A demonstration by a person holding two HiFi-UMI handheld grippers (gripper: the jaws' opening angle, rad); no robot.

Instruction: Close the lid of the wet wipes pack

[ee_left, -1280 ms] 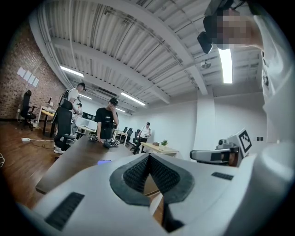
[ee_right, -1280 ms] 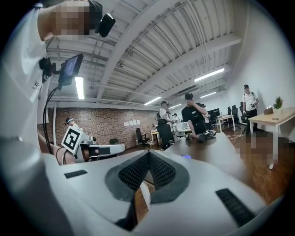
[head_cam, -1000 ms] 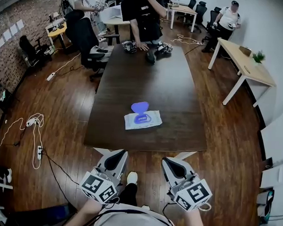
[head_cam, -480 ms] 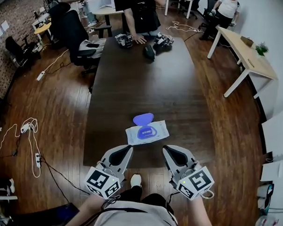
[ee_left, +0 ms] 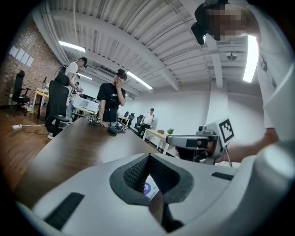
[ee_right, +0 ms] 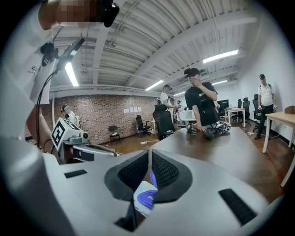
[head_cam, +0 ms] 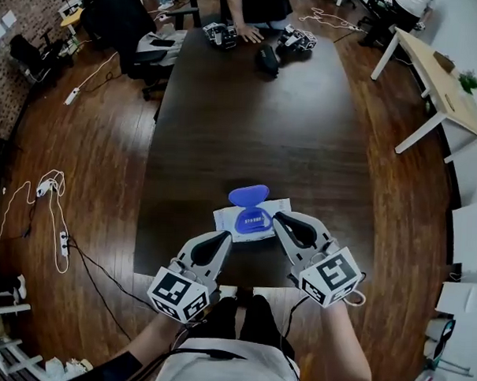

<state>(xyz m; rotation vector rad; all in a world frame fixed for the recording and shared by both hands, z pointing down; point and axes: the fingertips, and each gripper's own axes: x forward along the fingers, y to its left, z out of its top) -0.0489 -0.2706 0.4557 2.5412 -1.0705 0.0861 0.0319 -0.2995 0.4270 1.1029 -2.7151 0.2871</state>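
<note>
The wet wipes pack [head_cam: 253, 220] is white with a blue label and lies flat near the front edge of the dark table [head_cam: 249, 123]. Its blue lid [head_cam: 248, 196] stands open, folded toward the far side. My left gripper [head_cam: 223, 237] is shut, its tip just to the near left of the pack. My right gripper [head_cam: 278, 219] is shut too, with its tip at the pack's right end; contact cannot be told. In the left gripper view the pack [ee_left: 147, 188] shows below the closed tips [ee_left: 148, 156]. The right gripper view shows the pack [ee_right: 146, 199] under its tips [ee_right: 150, 152].
At the table's far end a person's hand rests beside two other grippers [head_cam: 222, 33] [head_cam: 296, 41] and a black object [head_cam: 268, 61]. An office chair [head_cam: 142, 39] stands at the far left. A light wooden desk [head_cam: 444, 84] is at the right. Cables [head_cam: 53, 193] lie on the floor.
Both grippers have moved forward from in front of the table to over its near edge, on either side of the pack. The pack has not moved.
</note>
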